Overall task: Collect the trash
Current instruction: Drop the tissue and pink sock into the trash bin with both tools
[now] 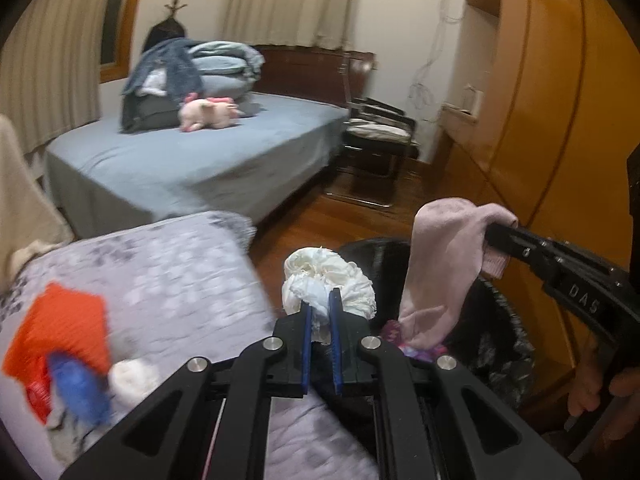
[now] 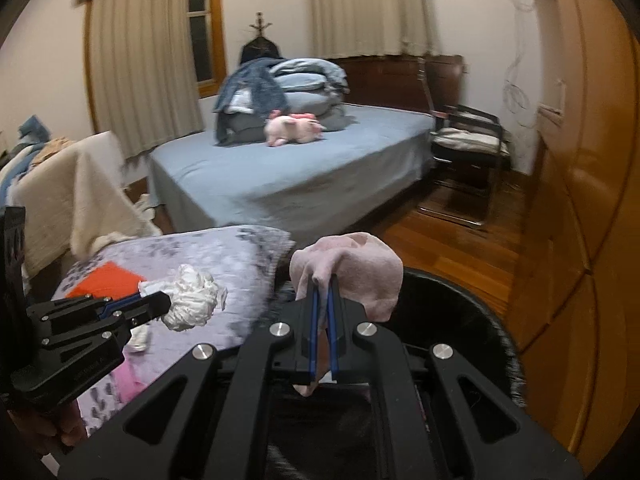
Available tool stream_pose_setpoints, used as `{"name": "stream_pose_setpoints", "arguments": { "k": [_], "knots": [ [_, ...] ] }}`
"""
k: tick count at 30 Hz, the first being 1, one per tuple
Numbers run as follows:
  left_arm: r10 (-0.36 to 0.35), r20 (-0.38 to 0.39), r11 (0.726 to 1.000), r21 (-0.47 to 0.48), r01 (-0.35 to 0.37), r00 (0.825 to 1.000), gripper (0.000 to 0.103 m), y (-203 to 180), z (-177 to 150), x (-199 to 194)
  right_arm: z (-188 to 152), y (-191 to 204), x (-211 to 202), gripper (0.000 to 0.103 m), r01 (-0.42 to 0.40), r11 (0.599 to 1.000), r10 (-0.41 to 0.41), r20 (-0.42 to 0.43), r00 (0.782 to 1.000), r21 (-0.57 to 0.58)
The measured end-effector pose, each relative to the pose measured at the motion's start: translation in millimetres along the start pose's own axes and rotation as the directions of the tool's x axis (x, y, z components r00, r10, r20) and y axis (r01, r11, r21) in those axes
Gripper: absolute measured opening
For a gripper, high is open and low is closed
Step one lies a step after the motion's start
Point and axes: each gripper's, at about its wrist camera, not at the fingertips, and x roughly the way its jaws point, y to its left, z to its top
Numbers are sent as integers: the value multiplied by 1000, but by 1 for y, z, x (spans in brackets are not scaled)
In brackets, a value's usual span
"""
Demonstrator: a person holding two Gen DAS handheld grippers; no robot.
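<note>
The left gripper (image 1: 322, 300) is clamped on a crumpled white tissue wad (image 1: 328, 280), its blue pads pinching the wad's lower part. The wad hangs just left of the black trash bin (image 1: 500, 328), over the edge of the grey flowered bedspread (image 1: 168, 272). The right gripper (image 2: 325, 288) has its fingers pressed together on a pink sock (image 2: 360, 272), which droops over the fingertips directly above the bin's open mouth. In the left wrist view the sock's toe hangs down to the bin's rim, next to a purple scrap (image 1: 394, 334) inside. Left of the bin, on the bedspread, lie an orange packet (image 1: 60, 332), a blue item (image 1: 76, 388) and a small white wad (image 1: 132, 380), all blurred. Beyond the bin, across the wooden floor (image 1: 320, 224), stands a blue bed (image 1: 200, 160) bearing a pink plush toy (image 1: 208, 114) and folded bedding (image 1: 224, 68). A dark chair (image 1: 380, 136) sits right of that bed, beside a wooden wardrobe (image 1: 560, 100).
</note>
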Motion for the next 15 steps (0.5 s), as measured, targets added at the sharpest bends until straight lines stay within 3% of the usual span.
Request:
{"name": "stream_pose_setpoints", "arguments": {
  "k": [7,8,9,11,13,14,15],
  "knots": [
    [-78,-37,996,51,79,996,10,-41,9,41,-20,-46,15,9,108,993,-106,-49,993,45],
    [-89,-48,994,52,91,995,14,-45,9,46,-23,-50,18,13,116,992,-113,-61,992,51],
    [-107,-59,993,46,109,993,19,-48,9,50,-27,-54,20,26,126,990,-123,-68,990,54],
    [-126,-73,991,30,128,989,47,-48,7,54,-32,-59,21,40,154,986,-150,-74,986,58],
    [-125,-68,992,25,127,990,50,-46,5,52,-37,-63,20,54,170,984,-165,-74,984,62],
    [-117,-66,992,29,119,991,51,-45,4,50,-40,-64,19,68,180,981,-176,-69,982,68],
    [-103,-60,994,35,106,993,52,-42,3,47,-43,-65,17,73,193,978,-189,-59,980,76]
  ]
}}
